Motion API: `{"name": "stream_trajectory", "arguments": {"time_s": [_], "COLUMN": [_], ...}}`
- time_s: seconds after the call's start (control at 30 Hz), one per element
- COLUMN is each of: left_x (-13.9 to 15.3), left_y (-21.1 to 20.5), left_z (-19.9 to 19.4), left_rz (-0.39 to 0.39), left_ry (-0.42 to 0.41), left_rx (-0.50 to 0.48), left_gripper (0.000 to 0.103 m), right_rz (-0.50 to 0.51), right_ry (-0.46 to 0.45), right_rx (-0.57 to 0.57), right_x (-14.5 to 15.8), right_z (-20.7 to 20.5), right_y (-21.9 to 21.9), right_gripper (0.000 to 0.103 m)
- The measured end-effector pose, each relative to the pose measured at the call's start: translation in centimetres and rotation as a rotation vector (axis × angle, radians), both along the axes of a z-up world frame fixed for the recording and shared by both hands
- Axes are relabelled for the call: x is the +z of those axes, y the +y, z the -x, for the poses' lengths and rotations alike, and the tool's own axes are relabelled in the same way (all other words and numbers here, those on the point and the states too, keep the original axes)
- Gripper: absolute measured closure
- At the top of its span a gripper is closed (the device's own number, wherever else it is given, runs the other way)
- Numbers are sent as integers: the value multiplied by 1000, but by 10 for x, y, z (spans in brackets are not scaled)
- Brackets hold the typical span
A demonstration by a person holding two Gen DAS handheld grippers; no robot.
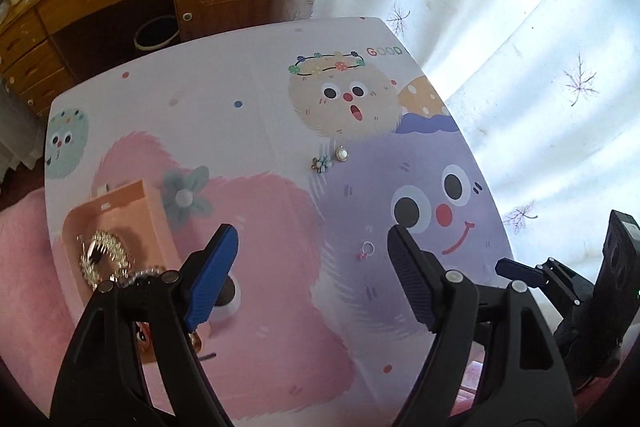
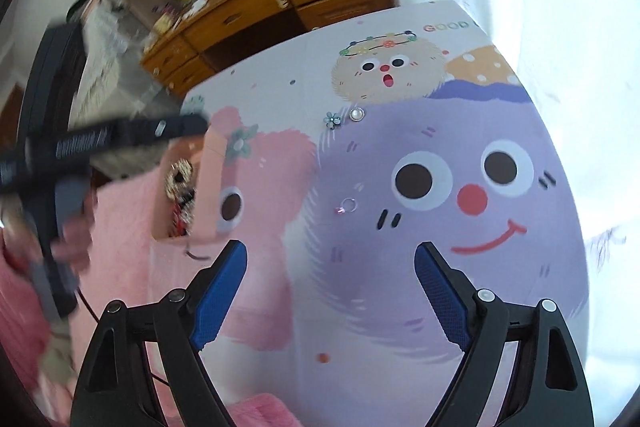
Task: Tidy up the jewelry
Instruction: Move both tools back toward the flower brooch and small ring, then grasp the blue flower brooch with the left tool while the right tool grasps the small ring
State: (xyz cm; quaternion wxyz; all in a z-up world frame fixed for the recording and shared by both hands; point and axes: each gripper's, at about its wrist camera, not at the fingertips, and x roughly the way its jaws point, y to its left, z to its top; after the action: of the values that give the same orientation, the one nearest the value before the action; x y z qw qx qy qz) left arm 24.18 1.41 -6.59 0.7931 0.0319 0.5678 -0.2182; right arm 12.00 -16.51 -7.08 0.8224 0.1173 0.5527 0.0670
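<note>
Both tools hang over the cartoon-printed tabletop (image 1: 248, 99), angled steeply down, and neither carries anything. The left tool (image 1: 312, 239) stands released, its blue pads wide apart with only bare tabletop between them. The right tool (image 2: 332, 253) is likewise spread and empty.

A peach jewelry box (image 1: 120, 211) sits at the tabletop's left edge, open side up so pieces can be dropped in. It already holds a gold sunburst brooch (image 1: 106, 251) and a beaded chain (image 1: 148, 273) that trails over its near rim; darker, red-tinged pieces lie deeper inside but are too blurred to name.

Three loose pieces lie well apart from the box. A small ring with a pink stone (image 2: 347, 205) rests on the purple face, nearest the tools and just ahead of the gap in the right one. Farther back, a blue flower earring (image 2: 332, 119) and a round pearl earring (image 2: 357, 114) sit just beside each other.

With both tools empty and wide, the ring looks the likely next pick. It is thin and lies flat, so the pads would have to close low and squarely on it or it may skid away.
</note>
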Motion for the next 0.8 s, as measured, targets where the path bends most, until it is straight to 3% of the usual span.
{"name": "stream_trajectory", "arguments": {"time_s": [0.1,0.37,0.47,0.57,0.67,0.8], "left_x": [-18,-79,-103,-123,-135,-145], "left_y": [-32,-83,-86,-83,-80,-80], "left_z": [-22,-55,-64,-76,-83,-85], "left_rz": [-74,-77,-56,-22,-9,-21], "left_ry": [-2,-55,-45,-31,-32,-27], "left_rx": [-83,-285,-278,-250,-245,-264], "left_gripper": [28,28,30,38,48,58], "right_rz": [86,211,222,249,257,238], "right_ry": [-49,-223,-268,-308,-287,-273], "right_rx": [121,321,368,416,456,457], "right_x": [-11,-50,-69,-90,-114,-131], "right_z": [-6,-18,-25,-29,-36,-43], "right_y": [3,16,21,31,38,41], "right_gripper": [16,16,16,18,29,34]}}
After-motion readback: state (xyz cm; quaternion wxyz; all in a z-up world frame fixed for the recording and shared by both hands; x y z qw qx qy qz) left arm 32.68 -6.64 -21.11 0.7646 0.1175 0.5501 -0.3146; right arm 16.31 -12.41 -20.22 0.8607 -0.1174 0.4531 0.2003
